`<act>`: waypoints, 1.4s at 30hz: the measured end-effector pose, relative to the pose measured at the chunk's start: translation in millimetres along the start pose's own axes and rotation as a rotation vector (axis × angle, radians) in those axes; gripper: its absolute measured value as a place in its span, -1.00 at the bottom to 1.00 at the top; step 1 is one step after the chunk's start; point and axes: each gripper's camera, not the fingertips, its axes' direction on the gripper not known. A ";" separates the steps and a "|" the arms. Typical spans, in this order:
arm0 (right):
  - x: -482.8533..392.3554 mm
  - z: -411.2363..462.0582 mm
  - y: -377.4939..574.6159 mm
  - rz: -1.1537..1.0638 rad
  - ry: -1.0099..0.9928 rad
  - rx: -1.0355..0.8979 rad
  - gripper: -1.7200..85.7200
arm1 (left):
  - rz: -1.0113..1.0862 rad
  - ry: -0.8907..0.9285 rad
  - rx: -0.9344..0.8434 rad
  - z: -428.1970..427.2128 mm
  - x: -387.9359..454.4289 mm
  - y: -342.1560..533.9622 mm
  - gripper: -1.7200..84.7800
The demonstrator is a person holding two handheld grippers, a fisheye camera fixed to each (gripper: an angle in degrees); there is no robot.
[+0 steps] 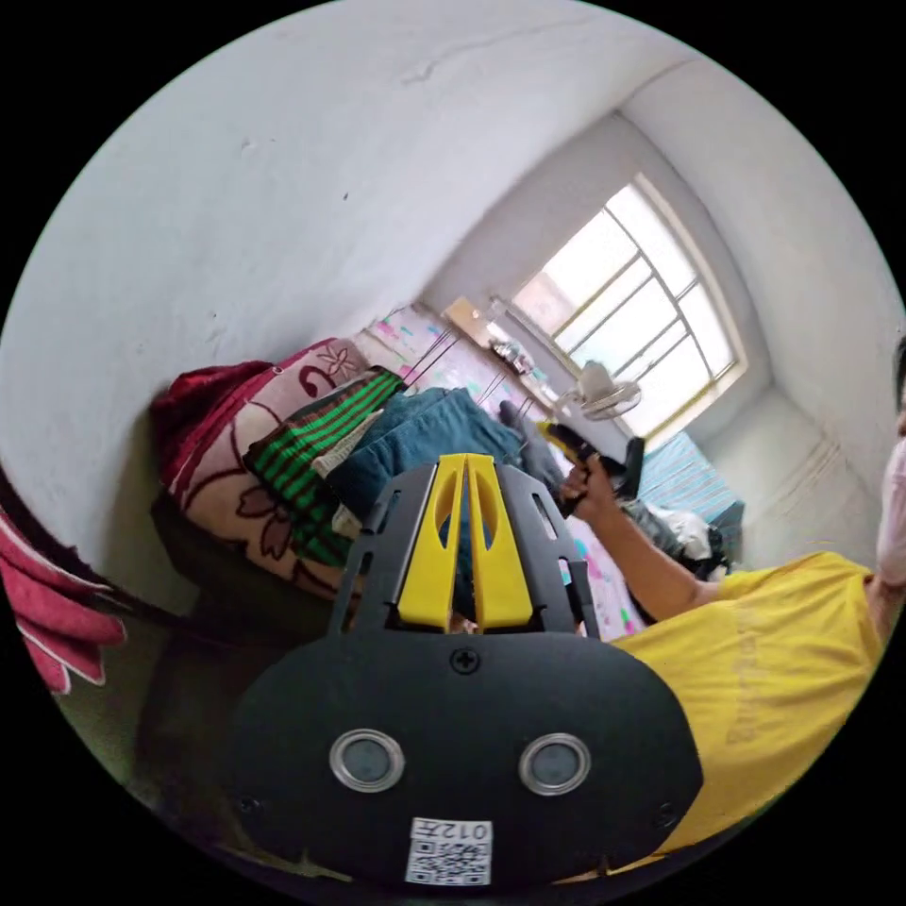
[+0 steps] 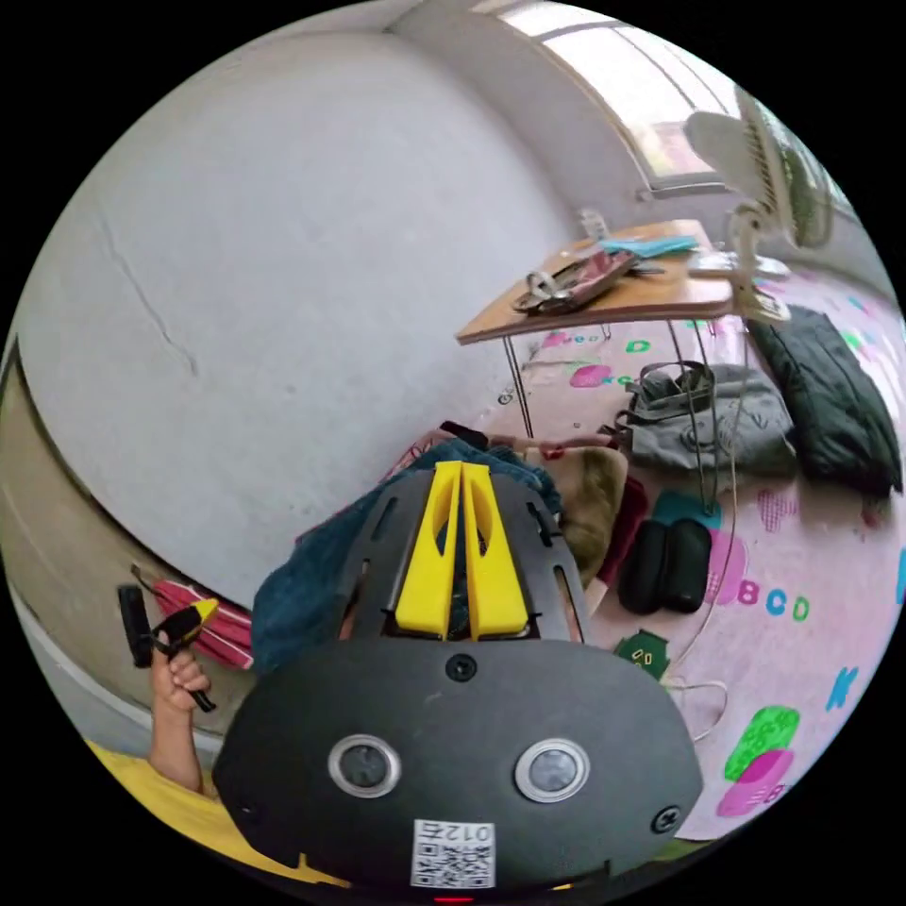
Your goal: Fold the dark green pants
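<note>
With both grippers' (image 1: 466,461) (image 2: 461,468) jaws pressed together, empty, I'd pinch the soft, limp pants (image 2: 830,396) at right by the waistband.

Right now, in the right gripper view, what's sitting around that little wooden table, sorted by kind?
Folding table: 1
White fan: 1
Grey bag: 1
Dark cushion: 1
Black cases: 2
Total: 6
</note>
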 end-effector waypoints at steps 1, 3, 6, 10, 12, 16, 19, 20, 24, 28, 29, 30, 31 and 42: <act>-14.2 17.8 -4.1 -0.008 0.025 -0.068 -0.94 | 0.016 -0.026 -0.024 12.6 3.4 -1.2 -0.95; -28.6 45.9 -6.6 -0.002 0.015 -0.159 -0.95 | 0.028 -0.145 -0.154 63.4 5.7 0.3 -0.95; -49.6 88.6 -14.7 -0.036 0.091 -0.301 -0.96 | 0.032 -0.142 -0.211 103.5 -3.6 13.8 -0.95; -67.2 91.5 -29.3 -0.056 0.062 -0.364 -0.96 | 0.050 -0.138 -0.204 136.0 -3.3 30.8 -0.95; -73.1 83.9 -31.6 -0.073 0.052 -0.381 -0.96 | 0.032 -0.124 -0.182 157.5 -1.8 44.9 -0.95; -80.7 34.1 -31.0 -0.049 -0.018 -0.312 -0.96 | 0.011 -0.093 -0.130 184.1 0.2 70.2 -0.95; -90.2 -44.9 -18.8 -0.051 -0.053 -0.167 -0.96 | -0.014 -0.123 -0.022 190.7 10.4 94.6 -0.95; -93.9 -81.1 -8.5 -0.079 -0.057 -0.129 -0.96 | -0.007 -0.167 0.043 188.2 21.5 104.6 -0.95; -101.3 -197.0 48.0 -0.224 0.077 -0.045 -0.96 | 0.146 -0.294 0.190 203.2 98.8 142.0 -0.95; -81.5 -330.8 144.5 -0.345 0.306 -0.002 -0.96 | 0.390 -0.343 0.185 268.4 202.5 192.6 -0.95; -70.2 -369.2 172.4 -0.345 0.369 0.011 -0.96 | 0.479 -0.352 0.181 296.9 241.0 216.2 -0.95; -63.6 -388.5 186.0 -0.338 0.392 0.017 -0.96 | 0.559 -0.358 0.174 327.5 279.2 241.9 -0.96; -49.4 -426.9 212.8 -0.327 0.420 0.020 -0.96 | 0.594 -0.355 0.170 343.3 297.8 255.3 -0.96; 74.8 -735.2 365.4 0.003 0.779 0.090 -0.95 | 0.713 0.366 -0.323 629.7 539.5 438.9 -0.95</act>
